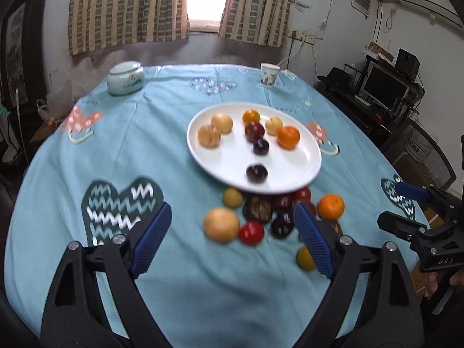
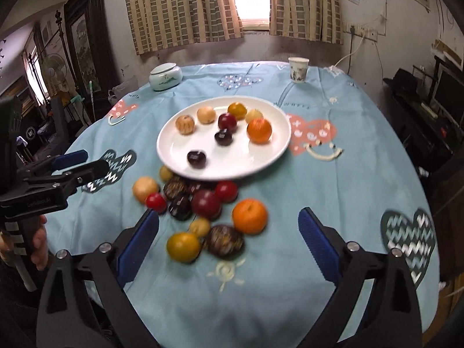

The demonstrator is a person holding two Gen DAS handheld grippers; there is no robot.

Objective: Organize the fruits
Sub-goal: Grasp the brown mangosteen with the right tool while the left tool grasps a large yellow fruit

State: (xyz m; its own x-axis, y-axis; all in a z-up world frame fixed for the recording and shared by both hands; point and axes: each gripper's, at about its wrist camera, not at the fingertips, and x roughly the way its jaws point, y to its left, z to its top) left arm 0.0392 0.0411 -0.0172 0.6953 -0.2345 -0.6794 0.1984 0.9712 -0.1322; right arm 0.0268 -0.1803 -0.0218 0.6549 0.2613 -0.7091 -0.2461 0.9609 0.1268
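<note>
A white plate [image 1: 208,159] [image 2: 249,156] sits mid-table on a light blue cloth and holds several fruits: oranges, tan pears and dark plums. A loose pile lies on the cloth just in front of it, including an orange [image 1: 331,206] [image 2: 249,216], a tan pear [image 1: 221,224], a red fruit [image 1: 251,233] and a dark round fruit [image 2: 224,241]. My left gripper [image 1: 232,207] hangs open above the pile's near side, holding nothing. My right gripper [image 2: 228,212] is also open and empty over the pile. Each gripper shows at the edge of the other's view, the right [image 1: 398,206] and the left [image 2: 87,161].
A lidded ceramic jar [image 1: 126,79] [image 2: 165,76] stands at the table's far left and a paper cup [image 1: 269,74] [image 2: 298,69] at the far right. A desk with a monitor [image 1: 382,87] lies beyond the right edge. A standing fan [image 2: 53,69] is at the left.
</note>
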